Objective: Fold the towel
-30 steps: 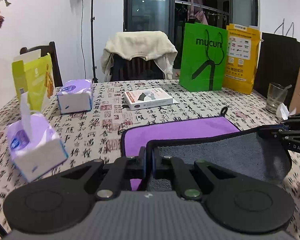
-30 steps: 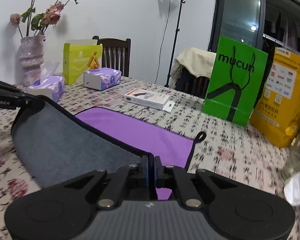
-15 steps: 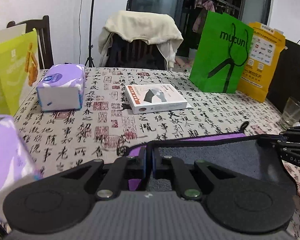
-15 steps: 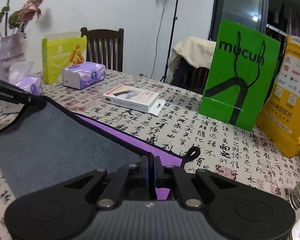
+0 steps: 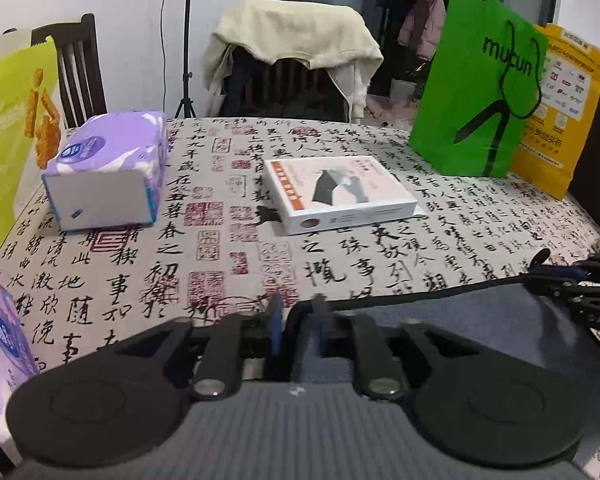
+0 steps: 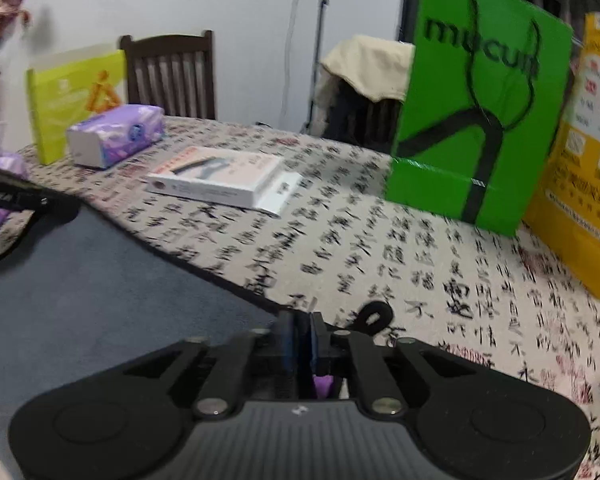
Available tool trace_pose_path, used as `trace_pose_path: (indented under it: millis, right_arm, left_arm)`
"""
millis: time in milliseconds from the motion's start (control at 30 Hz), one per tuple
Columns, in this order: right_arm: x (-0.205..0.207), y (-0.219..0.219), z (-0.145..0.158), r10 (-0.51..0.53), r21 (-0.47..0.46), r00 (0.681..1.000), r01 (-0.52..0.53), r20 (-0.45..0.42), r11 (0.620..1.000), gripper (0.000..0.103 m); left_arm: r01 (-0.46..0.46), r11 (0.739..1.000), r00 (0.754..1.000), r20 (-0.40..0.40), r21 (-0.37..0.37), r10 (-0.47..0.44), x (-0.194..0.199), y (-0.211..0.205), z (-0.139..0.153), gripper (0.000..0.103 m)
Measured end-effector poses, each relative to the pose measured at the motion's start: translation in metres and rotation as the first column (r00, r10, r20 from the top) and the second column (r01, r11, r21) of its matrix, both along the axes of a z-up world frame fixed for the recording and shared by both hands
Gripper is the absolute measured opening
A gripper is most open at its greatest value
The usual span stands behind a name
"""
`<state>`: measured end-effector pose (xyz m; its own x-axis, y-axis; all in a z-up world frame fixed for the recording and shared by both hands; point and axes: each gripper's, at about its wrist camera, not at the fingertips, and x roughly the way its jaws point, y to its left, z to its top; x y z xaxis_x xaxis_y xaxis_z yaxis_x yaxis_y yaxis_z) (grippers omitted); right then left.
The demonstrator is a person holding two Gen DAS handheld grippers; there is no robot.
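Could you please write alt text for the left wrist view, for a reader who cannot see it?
The left gripper, fingers slightly apart, has a corner of the grey towel between them, while the right gripper holds the other corner at the right edge. Beyond, on a calligraphy-print tablecloth, sit a white box, a tissue pack and a green bag.

Bare tablecloth lies ahead — open passage. Beyond it stand a white box, tissue pack and green bag — obstacles.
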<state>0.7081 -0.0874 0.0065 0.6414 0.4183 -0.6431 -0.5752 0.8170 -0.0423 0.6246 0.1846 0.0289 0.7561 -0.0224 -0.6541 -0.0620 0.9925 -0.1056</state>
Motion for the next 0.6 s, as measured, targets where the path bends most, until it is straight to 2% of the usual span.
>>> trace_pose_path:
  millis: [33,67,100,133,200,267,367,600]
  right_arm:
    - [0.000,-0.001,0.000,-0.008,0.002,1.000,0.008,0.001,1.000,0.024]
    - [0.000,-0.002,0.001,-0.015,0.000,1.000,0.015,0.008,1.000,0.037]
    - [-0.001,-0.003,0.002,-0.022,-0.001,1.000,0.022,0.016,1.000,0.045]
    - [-0.001,-0.005,0.002,-0.028,0.003,0.999,0.028,0.023,1.000,0.058]
    - [-0.003,-0.007,0.005,-0.026,0.013,0.999,0.025,0.020,1.000,0.061]
    - [-0.005,-0.008,0.008,-0.031,0.019,0.999,0.030,0.030,0.999,0.065]
    - [-0.008,-0.010,0.016,-0.038,0.042,0.999,0.037,0.037,0.998,0.073]
    - [-0.032,-0.016,0.037,-0.031,0.076,0.998,0.027,0.052,0.997,0.078]
  left_arm:
    - [-0.005,1.000,1.000,0.004,0.003,0.005,-0.001,0.002,0.000,0.052]
    - [-0.010,1.000,1.000,0.010,0.010,0.010,-0.003,0.003,0.000,0.071]
    - [-0.015,1.000,1.000,0.022,0.019,0.014,-0.006,0.004,0.001,0.081]
    - [-0.017,1.000,0.999,0.031,0.025,0.016,-0.008,0.005,0.002,0.083]
    - [-0.015,1.000,0.999,0.037,0.024,0.014,-0.012,0.006,0.005,0.091]
    - [-0.018,1.000,0.999,0.040,0.022,0.017,-0.017,0.006,0.008,0.098]
    - [0.000,0.999,0.999,0.051,0.046,-0.002,-0.028,0.001,0.013,0.100]
    - [0.013,0.996,0.997,0.072,0.083,-0.019,-0.059,-0.007,0.027,0.102]
